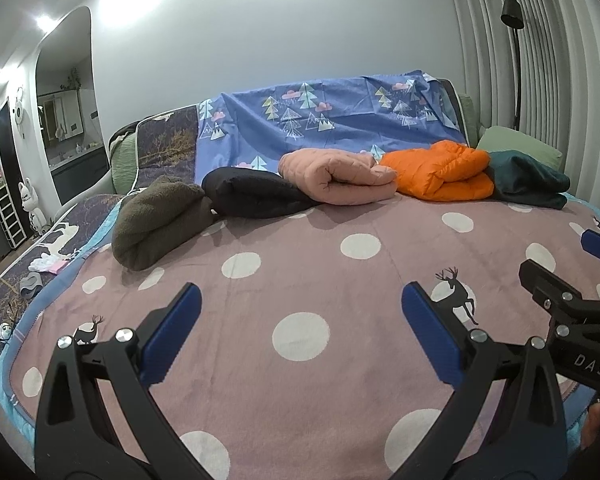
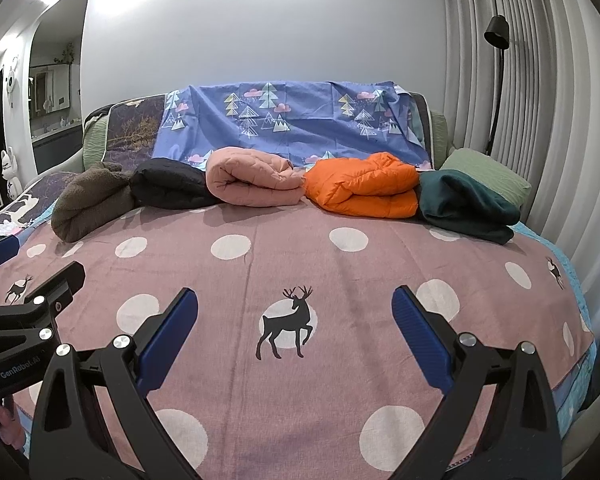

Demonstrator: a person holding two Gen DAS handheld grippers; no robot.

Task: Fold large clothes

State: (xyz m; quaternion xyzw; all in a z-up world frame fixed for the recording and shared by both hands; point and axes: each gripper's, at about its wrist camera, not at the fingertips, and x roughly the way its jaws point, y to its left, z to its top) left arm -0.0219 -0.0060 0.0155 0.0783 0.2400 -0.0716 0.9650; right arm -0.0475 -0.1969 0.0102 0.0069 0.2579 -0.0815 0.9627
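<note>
Across the back of the bed, five folded garments sit in a row on the pink dotted blanket, against a blue tree-print sheet draped over the sofa back. Farthest left lies a brown fleece bundle, touching the black jacket beside it. Next comes the pink quilted jacket, folded into a thick roll and overlapping the black one's edge. Just right of it sits the orange puffer jacket, folded in two layers, and pressed against that is the dark teal garment, resting partly on a green pillow. A black floor lamp stands by the grey curtains at the right. Nearer the cameras, the left gripper hovers over the bare front part of the blanket, its jaws spread wide and holding nothing; the right gripper hangs just beside it above a printed deer, jaws likewise wide apart and empty. Both are well apart from the folded row.
</note>
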